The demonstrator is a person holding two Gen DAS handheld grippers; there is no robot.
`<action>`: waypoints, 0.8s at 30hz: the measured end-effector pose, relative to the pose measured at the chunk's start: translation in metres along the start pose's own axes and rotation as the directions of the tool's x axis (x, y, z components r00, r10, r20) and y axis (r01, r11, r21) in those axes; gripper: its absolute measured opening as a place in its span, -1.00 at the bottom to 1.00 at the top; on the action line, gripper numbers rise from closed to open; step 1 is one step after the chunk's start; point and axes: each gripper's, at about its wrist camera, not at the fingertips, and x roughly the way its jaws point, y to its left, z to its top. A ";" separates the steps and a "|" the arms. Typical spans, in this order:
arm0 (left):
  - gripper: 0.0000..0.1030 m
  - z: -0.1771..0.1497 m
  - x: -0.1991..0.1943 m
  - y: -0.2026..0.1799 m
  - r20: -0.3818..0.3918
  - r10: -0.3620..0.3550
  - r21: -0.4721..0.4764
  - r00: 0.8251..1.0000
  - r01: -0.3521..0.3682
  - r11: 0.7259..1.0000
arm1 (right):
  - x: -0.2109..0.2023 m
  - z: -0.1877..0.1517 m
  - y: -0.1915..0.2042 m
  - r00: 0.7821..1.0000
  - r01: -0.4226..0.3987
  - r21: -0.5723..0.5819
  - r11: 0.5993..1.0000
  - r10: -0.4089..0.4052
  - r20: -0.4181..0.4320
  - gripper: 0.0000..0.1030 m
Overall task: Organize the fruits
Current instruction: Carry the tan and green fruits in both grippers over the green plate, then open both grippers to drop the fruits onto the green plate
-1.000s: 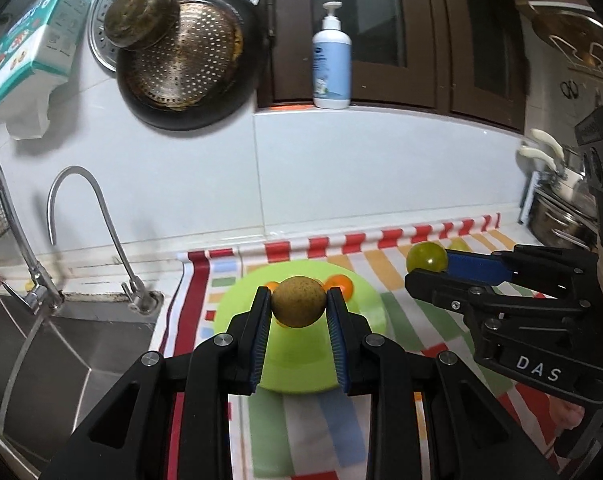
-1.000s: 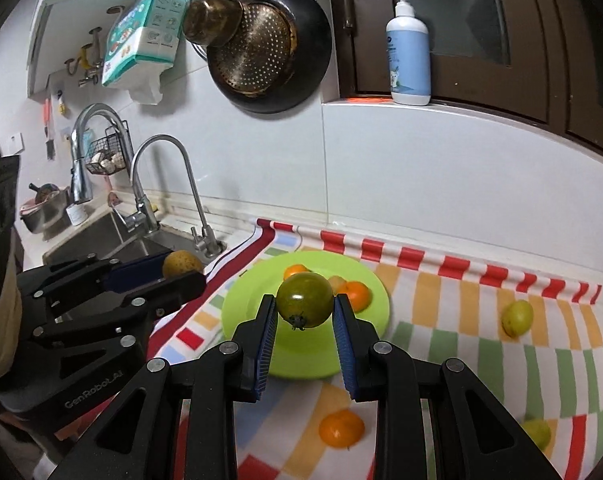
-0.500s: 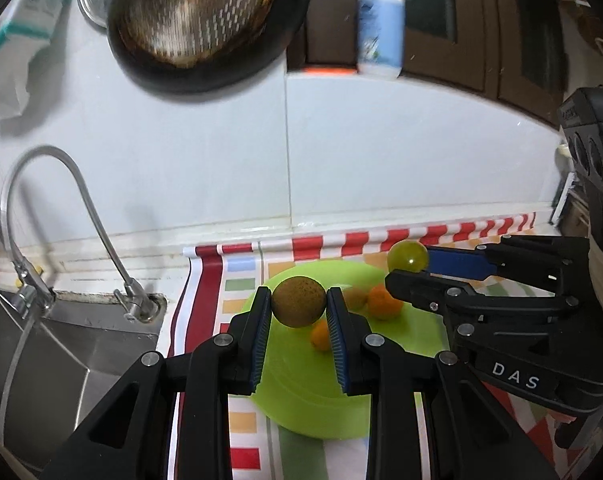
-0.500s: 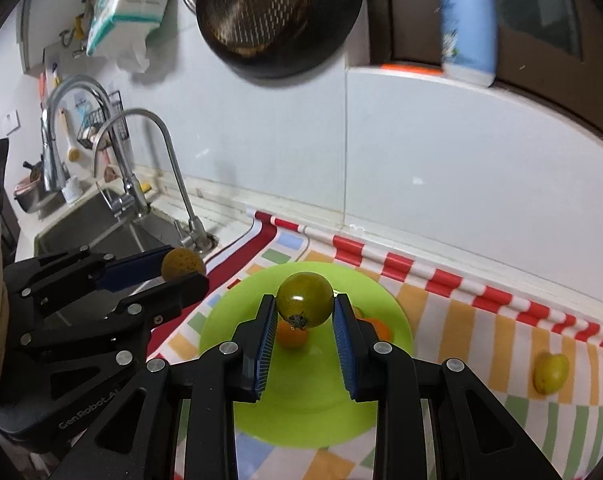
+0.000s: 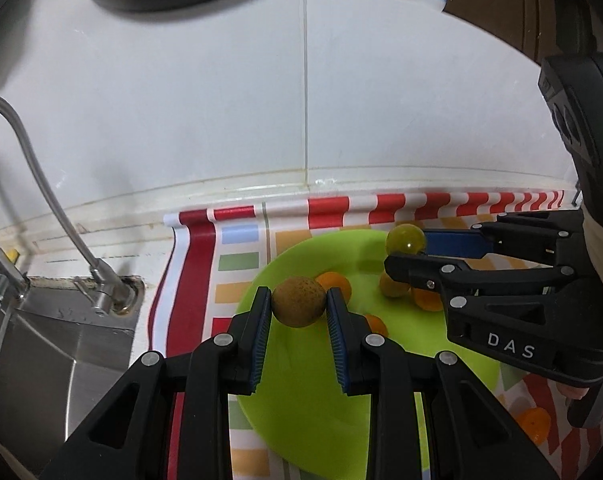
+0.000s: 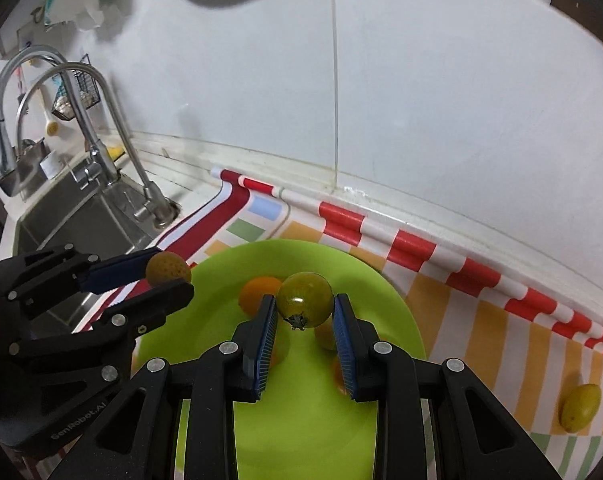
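Both grippers have come forward and down since a second ago, so the green plate now fills the lower middle of each view and the hanging pan and soap bottle have slid almost off the top edge.

The left gripper has its jaws pinching a brown speckled fruit between the blue pads, held above the plate's left part. The right gripper has its jaws pinching a green tomato, stem end toward the camera, over the plate's middle. In the left wrist view the right gripper reaches in from the right with the tomato at its tip above the far rim; in the right wrist view the left gripper comes in from the left, its fruit over the plate's near-left rim.

On the plate lie several small orange fruits and a yellow-green one — partly hidden behind the jaws. The plate sits on a striped cloth spread over the table, beside a steel sink with curved taps. Off the plate, a yellow-green fruit rests on the cloth at the right, and an orange one lies on the cloth near the lower right of the left wrist view.
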 end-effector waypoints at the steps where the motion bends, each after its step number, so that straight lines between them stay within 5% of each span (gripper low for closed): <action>1: -0.45 0.000 0.003 0.000 -0.006 -0.002 -0.001 1.000 0.002 1.000 | 0.004 0.001 -0.001 1.000 0.001 0.003 1.000 -0.001 -0.003 -0.42; 11: -0.40 -0.002 0.019 0.000 -0.034 -0.008 0.003 0.999 0.008 1.000 | 0.019 0.005 -0.006 1.000 -0.005 0.005 1.000 0.005 -0.024 -0.35; 20: -0.38 -0.006 -0.018 -0.005 0.022 0.018 -0.004 1.000 -0.018 1.000 | -0.009 -0.005 -0.004 1.000 0.009 0.029 1.000 -0.010 0.025 -0.26; 24: -0.22 -0.007 -0.041 -0.009 0.062 0.027 -0.013 0.998 -0.027 1.000 | -0.036 -0.014 -0.002 0.997 0.026 0.046 0.999 -0.029 0.066 -0.26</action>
